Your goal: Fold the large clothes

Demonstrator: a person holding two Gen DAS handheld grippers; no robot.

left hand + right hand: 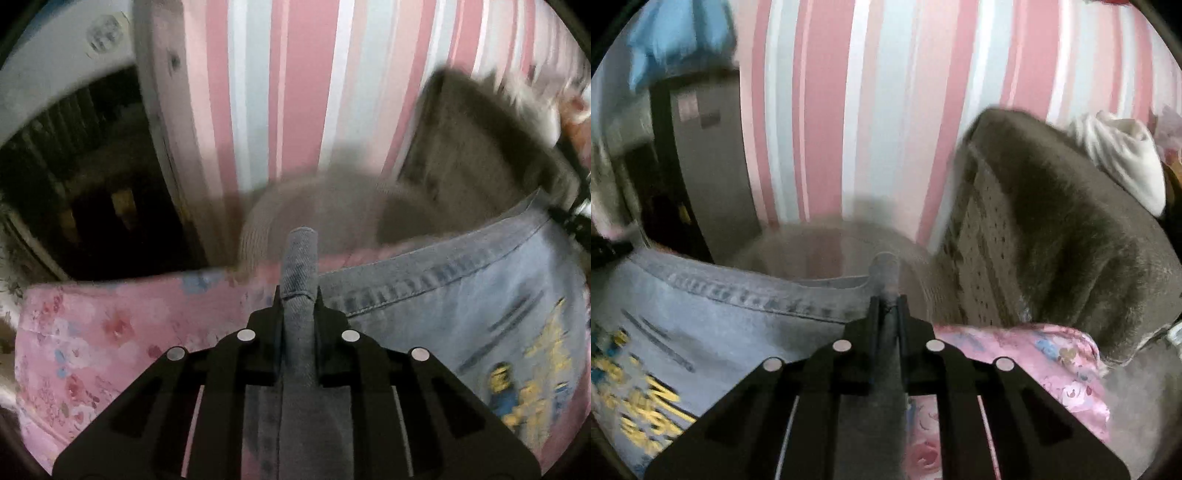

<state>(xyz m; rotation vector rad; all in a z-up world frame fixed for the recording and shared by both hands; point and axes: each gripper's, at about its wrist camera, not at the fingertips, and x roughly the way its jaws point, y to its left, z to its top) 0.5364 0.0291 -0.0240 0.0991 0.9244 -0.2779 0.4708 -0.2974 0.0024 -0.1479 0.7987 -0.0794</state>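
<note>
Nearest in the left wrist view, the left gripper (pixel 298 295) has its jaws pinched tight on a rolled fold of the denim garment (pixel 461 306), the cloth bunched between them and poking out past the tips. The rest of the garment spreads off to the right, printed with yellow lettering and a small cartoon figure, over the pink floral bedspread (pixel 92 332).

Over on the right wrist view, the right gripper (pixel 886 306) is likewise clamped shut on a denim fold, and here the garment stretches away to the left, stitched hem showing.

So the denim hangs taut between the two grippers, just above the bed.

Farther back, a grey furry blanket (pixel 1071 221) is heaped on the right, with a white bundle (pixel 1123 155) beyond it. Farthest off, the pink striped wall (pixel 886 110), and a dark doorway (pixel 92 177) on the left.
</note>
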